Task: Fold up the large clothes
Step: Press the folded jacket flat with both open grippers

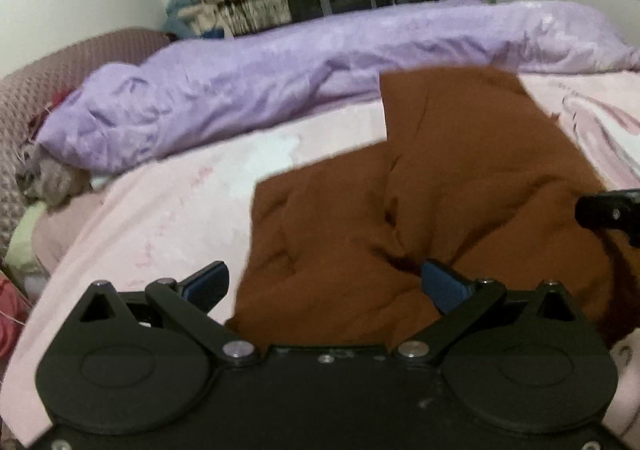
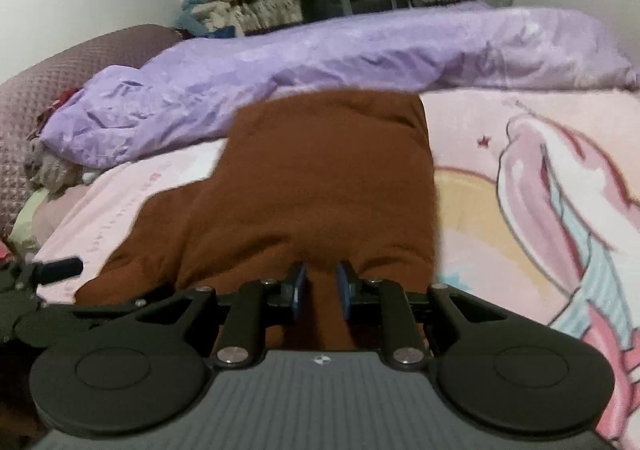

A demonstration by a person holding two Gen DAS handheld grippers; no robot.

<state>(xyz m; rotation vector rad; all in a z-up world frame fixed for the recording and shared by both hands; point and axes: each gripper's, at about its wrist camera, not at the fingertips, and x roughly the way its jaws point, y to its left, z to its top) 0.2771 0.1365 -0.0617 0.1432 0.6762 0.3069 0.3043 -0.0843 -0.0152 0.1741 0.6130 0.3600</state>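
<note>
The brown garment [image 2: 320, 177] lies rumpled on the pink bedsheet [image 2: 500, 137], stretching ahead of both claws toward the purple duvet [image 2: 360, 49] bunched along the far side. The right gripper [image 2: 322, 292] is clenched on a bunched fold of it: the cloth runs up between its two blue pads, which pinch it at the garment's near edge. The left gripper [image 1: 326, 284] is released, its blue fingers [image 1: 444, 286] spread wide, with the garment's near left corner lying between and just ahead of them, not pressed.
</note>
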